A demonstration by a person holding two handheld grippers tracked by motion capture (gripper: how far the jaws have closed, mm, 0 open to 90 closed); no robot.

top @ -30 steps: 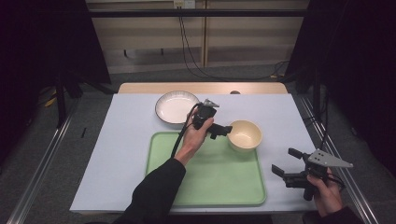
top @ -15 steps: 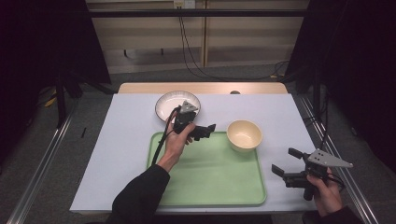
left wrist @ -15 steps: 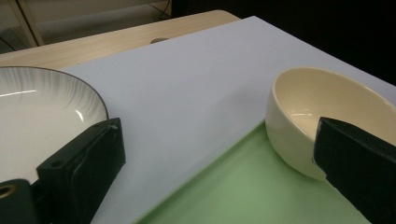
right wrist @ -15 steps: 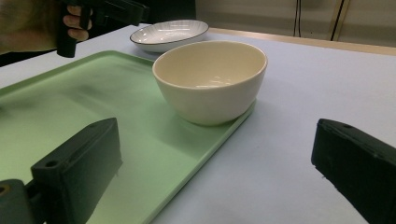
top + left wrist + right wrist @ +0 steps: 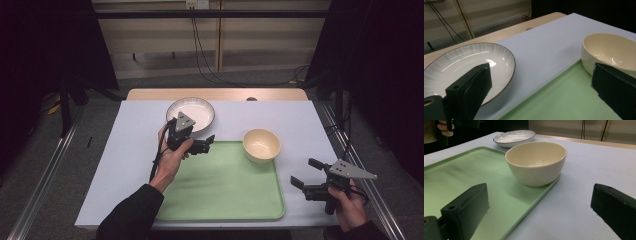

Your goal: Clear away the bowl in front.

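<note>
Left gripper view looks out between the jaws of the left gripper [image 5: 540,75], which stand wide apart and hold nothing. Right beneath the gap lies the far edge of the green tray [image 5: 564,100], and past it the pale surface [image 5: 549,42]. Just beyond the left-hand jaw sits the striped plate [image 5: 469,62], flat on the surface and off the tray, its near rim partly hidden behind that jaw. Beyond the right-hand jaw stands the cream bowl [image 5: 611,50], upright on the tray and empty as far as its inside can be seen. Neither dish touches a jaw.

High view bears this out: the left gripper [image 5: 207,144] hangs over the tray's far left corner, the plate [image 5: 197,110] just behind it and the bowl [image 5: 261,144] well off towards its tips. The right gripper [image 5: 302,171] is held low beside the tray's [image 5: 225,185] right edge, jaws likewise apart and empty, with the bowl ahead of it.

My judgement is that the plate is the left hand's affair. It is far the nearer hand, and the jaws need only swing towards the plate's rim, coming in low over the rim since the plate lies flat. The bowl already stands on the tray.
</note>
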